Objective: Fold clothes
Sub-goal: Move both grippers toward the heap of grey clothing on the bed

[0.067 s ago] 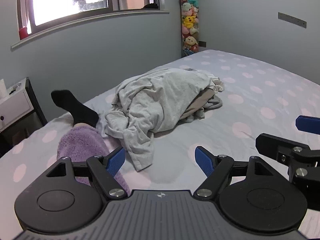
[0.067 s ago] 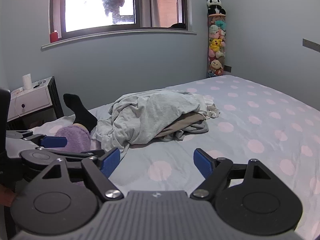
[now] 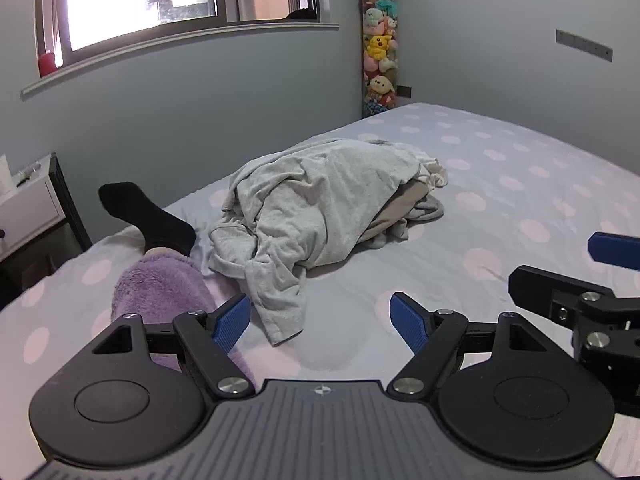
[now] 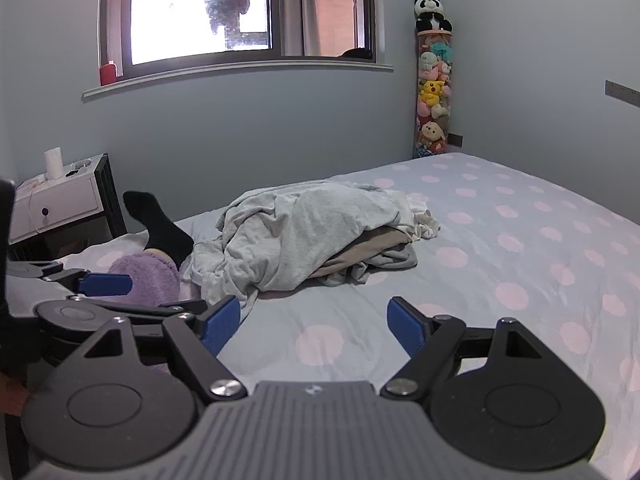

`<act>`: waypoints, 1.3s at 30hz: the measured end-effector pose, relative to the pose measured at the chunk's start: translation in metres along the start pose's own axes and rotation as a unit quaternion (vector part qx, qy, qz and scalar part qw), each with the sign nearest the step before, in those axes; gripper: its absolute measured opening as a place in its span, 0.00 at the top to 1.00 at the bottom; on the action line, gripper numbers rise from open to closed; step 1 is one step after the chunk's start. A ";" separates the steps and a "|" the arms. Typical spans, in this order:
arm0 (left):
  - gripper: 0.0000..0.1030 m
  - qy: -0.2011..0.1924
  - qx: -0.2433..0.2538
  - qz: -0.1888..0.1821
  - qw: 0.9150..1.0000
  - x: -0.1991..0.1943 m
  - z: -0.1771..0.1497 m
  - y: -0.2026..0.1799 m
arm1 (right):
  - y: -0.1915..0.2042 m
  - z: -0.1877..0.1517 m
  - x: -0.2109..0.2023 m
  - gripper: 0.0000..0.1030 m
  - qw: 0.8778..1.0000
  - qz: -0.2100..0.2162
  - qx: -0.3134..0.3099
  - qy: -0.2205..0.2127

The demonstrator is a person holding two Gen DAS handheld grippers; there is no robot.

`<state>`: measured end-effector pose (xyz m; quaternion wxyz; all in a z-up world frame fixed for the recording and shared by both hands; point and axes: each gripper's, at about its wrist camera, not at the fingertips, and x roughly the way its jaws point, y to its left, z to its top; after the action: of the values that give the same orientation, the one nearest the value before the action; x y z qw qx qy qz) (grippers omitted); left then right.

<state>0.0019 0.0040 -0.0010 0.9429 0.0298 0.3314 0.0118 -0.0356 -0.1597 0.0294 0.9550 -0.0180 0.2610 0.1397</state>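
We hold both tools low over the near edge of the bed (image 3: 520,168), side by side. The left gripper (image 3: 320,320) has its blue pads spread wide with nothing between them, and the right gripper (image 4: 313,322) is spread just as wide and equally empty. We judge that the jaws stand apart because cloth has to slide in between the pads before they can close on it.

The clothes (image 3: 320,200) lie in one crumpled heap on the dotted sheet, toward the far left of the mattress and well apart from both tools. A pale grey garment (image 4: 296,236) drapes over the top and hides most of what is under it; a tan piece (image 4: 360,256) pokes out at the heap's right side, and a whitish one (image 4: 420,220) sits at the far right end. One limp grey sleeve or hem (image 3: 280,304) trails toward us, nearer the left tool than anything else in the heap. It would offer the easiest edge to pinch, since it lies single-layered on the sheet.

Nothing here is folded: the heap is bunched, and no flat stack shows on the bed.

To the left, a person's leg in a black sock (image 3: 148,216) and purple fleece (image 3: 168,292) rests just beside the heap, so a reach on that side has little room.
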 end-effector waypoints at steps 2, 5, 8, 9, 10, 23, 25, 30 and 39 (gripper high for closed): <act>0.26 0.001 -0.011 -0.009 1.000 0.002 0.000 0.003 | -0.002 0.000 0.002 0.19 1.000 0.002 0.007 0.000; 0.26 0.003 -0.027 -0.022 0.999 0.005 0.001 0.008 | -0.008 0.004 0.008 0.15 1.000 0.000 0.022 0.008; 0.26 0.006 -0.028 -0.020 0.999 0.009 0.000 0.005 | 0.005 -0.001 0.010 0.15 1.000 -0.013 0.004 -0.011; 0.26 0.005 -0.026 -0.017 1.000 0.009 0.000 0.004 | 0.004 -0.001 0.012 0.15 1.000 -0.015 0.002 -0.012; 0.26 0.003 -0.023 -0.013 1.000 0.008 -0.002 0.003 | 0.004 0.000 0.013 0.15 1.000 -0.016 0.000 -0.013; 0.26 0.020 -0.020 -0.008 1.000 0.015 -0.006 0.002 | -0.002 -0.007 0.026 0.15 1.000 -0.020 0.008 -0.012; 0.26 0.021 -0.019 -0.006 1.000 0.015 -0.006 0.002 | -0.002 -0.007 0.027 0.15 1.000 -0.019 0.011 -0.011; 0.26 0.026 -0.025 -0.006 0.999 0.016 -0.005 0.002 | -0.004 -0.008 0.030 0.15 1.000 -0.015 0.021 -0.008; 0.26 0.033 -0.024 -0.005 0.999 0.018 -0.005 -0.002 | -0.008 -0.010 0.029 0.15 0.999 -0.007 0.034 -0.004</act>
<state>0.0129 0.0028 -0.0159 0.9319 0.0047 0.3623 0.0160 -0.0144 -0.1610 0.0056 0.9572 0.0129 0.2614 0.1237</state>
